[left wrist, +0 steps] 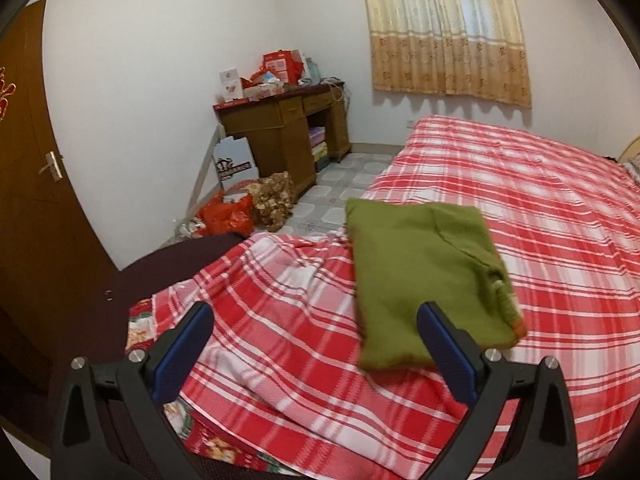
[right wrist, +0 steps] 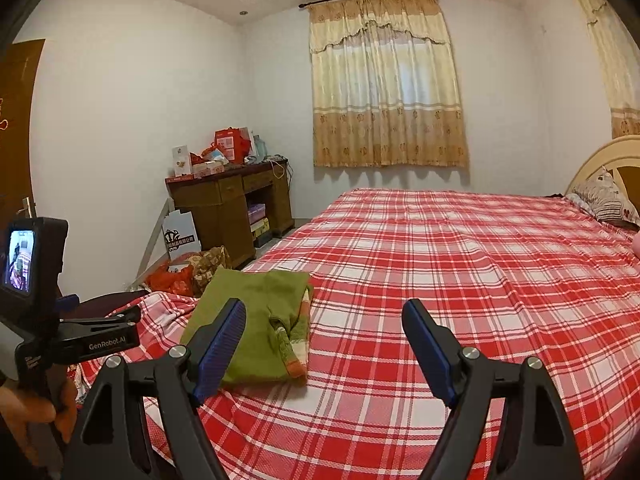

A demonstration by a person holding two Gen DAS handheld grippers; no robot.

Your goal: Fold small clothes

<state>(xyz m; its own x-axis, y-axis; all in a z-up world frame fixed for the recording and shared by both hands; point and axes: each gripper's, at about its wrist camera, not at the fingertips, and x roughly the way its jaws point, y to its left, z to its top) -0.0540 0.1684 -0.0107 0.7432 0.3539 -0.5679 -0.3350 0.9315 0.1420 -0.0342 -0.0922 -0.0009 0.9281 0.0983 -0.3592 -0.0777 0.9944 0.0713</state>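
A small green garment lies folded into a rectangle on the red plaid bed, near the bed's foot corner. Its striped cuff shows at the near right edge. My left gripper is open and empty, held just short of the garment's near edge. In the right wrist view the garment lies to the left, with striped trim along its right side. My right gripper is open and empty above the bed, to the right of the garment. The left gripper body shows at the far left.
A wooden desk piled with red boxes stands against the far wall. Bags and a box sit on the tiled floor beside it. A brown door is at left. A pillow and headboard are at the bed's far right.
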